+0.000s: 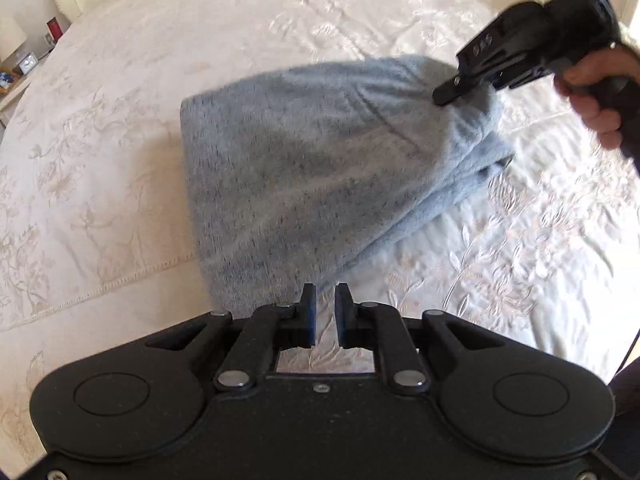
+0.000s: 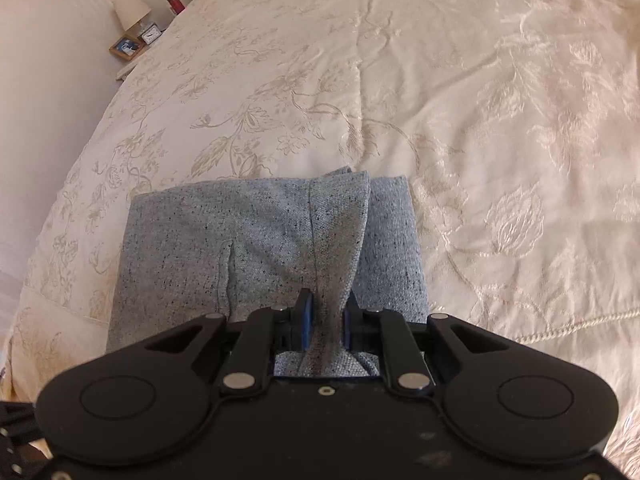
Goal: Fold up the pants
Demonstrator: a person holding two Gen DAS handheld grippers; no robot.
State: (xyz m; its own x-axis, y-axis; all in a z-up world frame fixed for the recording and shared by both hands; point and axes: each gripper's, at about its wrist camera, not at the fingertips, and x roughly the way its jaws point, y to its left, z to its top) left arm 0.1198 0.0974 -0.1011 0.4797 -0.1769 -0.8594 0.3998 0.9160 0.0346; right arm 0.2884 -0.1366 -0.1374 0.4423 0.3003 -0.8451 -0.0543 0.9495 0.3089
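Grey speckled knit pants point(image 2: 256, 248) lie folded on the cream embroidered bed point(image 2: 480, 100), right hand-held gripper point(image 2: 325, 320) clenched on a raised fold of them, left hand-held gripper point(image 1: 325, 316) released, just short of the cloth.

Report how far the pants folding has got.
Done: the grey pants already lie in a compact, layered stack on the bedspread. In hand: the right gripper is shut on a fold of the pants, lifting it; the left gripper is near the pants, holding nothing. Left: lay that fold flat and let go.
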